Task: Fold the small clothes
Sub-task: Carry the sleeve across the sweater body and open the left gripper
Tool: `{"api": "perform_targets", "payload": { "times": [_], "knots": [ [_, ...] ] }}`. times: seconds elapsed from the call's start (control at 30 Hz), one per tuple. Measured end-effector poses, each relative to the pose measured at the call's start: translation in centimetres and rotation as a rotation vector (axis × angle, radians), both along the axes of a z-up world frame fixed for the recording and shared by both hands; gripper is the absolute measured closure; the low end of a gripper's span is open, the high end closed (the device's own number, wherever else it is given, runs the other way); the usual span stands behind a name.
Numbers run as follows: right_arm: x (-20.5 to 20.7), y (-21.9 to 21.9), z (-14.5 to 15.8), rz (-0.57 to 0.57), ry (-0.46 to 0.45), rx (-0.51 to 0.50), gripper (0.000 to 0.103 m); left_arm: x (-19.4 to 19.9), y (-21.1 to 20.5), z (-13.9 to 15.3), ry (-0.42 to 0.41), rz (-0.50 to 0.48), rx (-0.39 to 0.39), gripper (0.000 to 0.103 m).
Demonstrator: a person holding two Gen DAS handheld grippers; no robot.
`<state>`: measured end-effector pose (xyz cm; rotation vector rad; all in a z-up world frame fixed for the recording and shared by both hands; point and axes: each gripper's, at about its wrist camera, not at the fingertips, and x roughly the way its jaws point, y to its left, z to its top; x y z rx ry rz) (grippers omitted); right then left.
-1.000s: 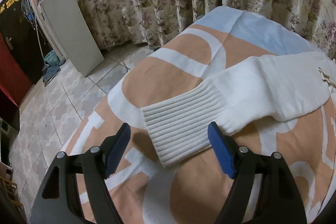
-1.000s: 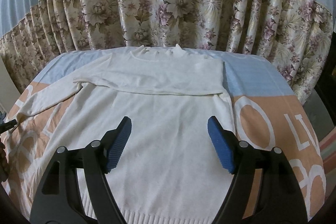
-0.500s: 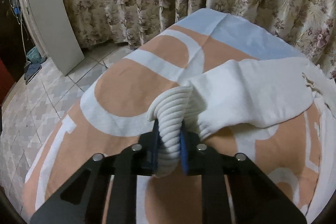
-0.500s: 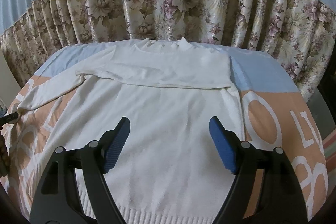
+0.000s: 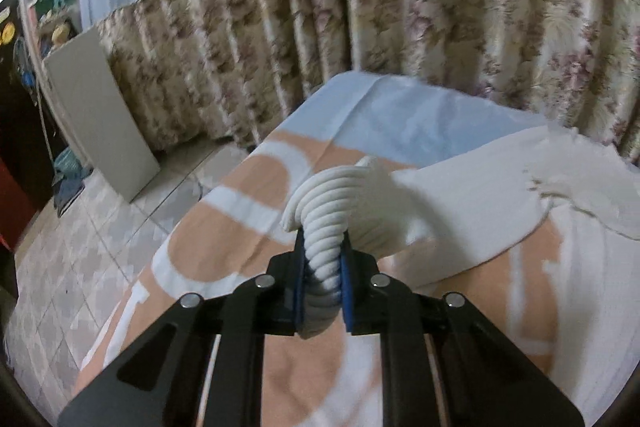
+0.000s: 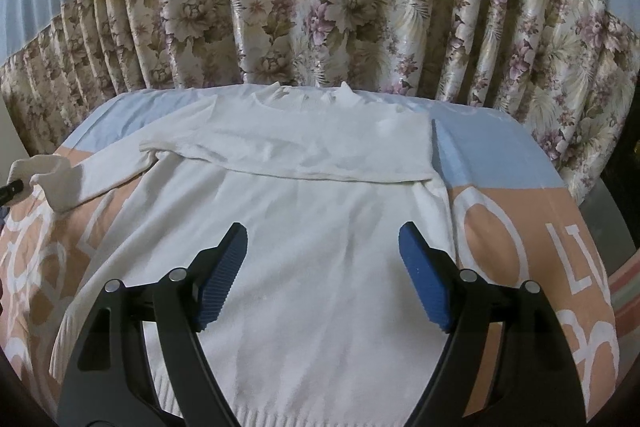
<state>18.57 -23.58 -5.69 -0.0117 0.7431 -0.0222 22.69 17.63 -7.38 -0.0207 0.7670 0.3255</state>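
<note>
Lifted since a second ago, the cuff [image 5: 324, 211] sits clenched in the left gripper [image 5: 322, 259] jaws above the bed [image 5: 224, 239]. Sweater [image 6: 320, 227] lies flat; right gripper [image 6: 322, 267] jaws spread, empty.

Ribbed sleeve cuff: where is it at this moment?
The ribbed cuff is pinched in the left gripper, lifted off the orange-and-white sheet. In the right wrist view it shows at the far left edge, left of the sweater.
</note>
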Motion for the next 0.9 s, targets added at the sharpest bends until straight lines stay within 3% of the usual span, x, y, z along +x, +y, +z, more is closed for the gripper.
{"api": "perform_targets", "payload": {
  "times": [0.37, 0.57, 0.9],
  "knots": [
    [0.3, -4.1, 0.1, -0.045, -0.006, 0.042, 0.024, 3.6, -12.1, 2.1, -0.014, -0.161, -0.013, 0.089],
    [0.5, -7.3, -0.4, -0.088, -0.002, 0.064, 0.023, 5.8, -20.8, 2.4, -0.008, -0.276, -0.006, 0.089],
    [1.3, -12.9, -2.0, -0.161, 0.022, 0.061, 0.023, 7.5, -32.2, -0.9, 0.041, -0.437, -0.036, 0.089]
  ]
}}
